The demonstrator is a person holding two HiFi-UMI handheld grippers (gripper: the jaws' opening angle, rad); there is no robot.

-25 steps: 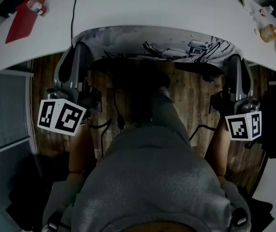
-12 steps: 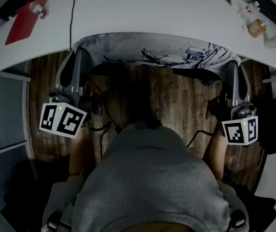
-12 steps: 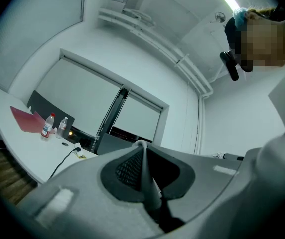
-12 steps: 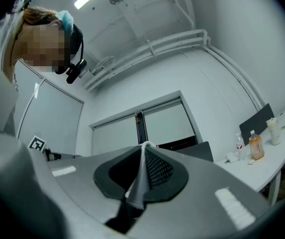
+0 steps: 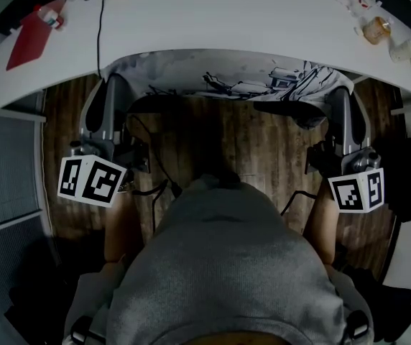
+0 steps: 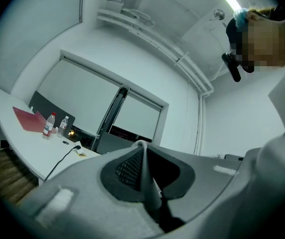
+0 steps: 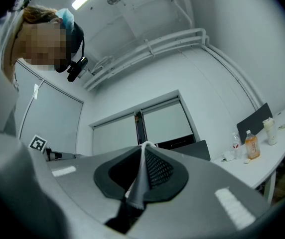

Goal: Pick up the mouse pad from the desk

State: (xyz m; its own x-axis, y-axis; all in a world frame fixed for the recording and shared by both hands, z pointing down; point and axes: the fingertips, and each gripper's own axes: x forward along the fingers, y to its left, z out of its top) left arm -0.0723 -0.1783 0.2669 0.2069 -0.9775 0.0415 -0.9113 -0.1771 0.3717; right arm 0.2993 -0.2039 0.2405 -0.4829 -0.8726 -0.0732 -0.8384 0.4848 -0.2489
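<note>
Mouse pad (image 5: 227, 77), the one with the black-and-white artwork, is stretched between the two tools right along the curved front edge of the white bench (image 5: 227, 16), out over the dark wood floor (image 5: 263, 142). Left tool (image 5: 114, 85) is pinching its left end and right tool (image 5: 340, 98) its right end. Each gripper view shows a thin pad edge squeezed between the jaws. On the bench there's a red folder (image 5: 26, 38), a black cable (image 5: 100, 34) and some bottles (image 5: 376, 29) off to the right. Room's all white, with blinds (image 6: 82, 93) down and pipes (image 6: 152, 41) along the ceiling.
</note>
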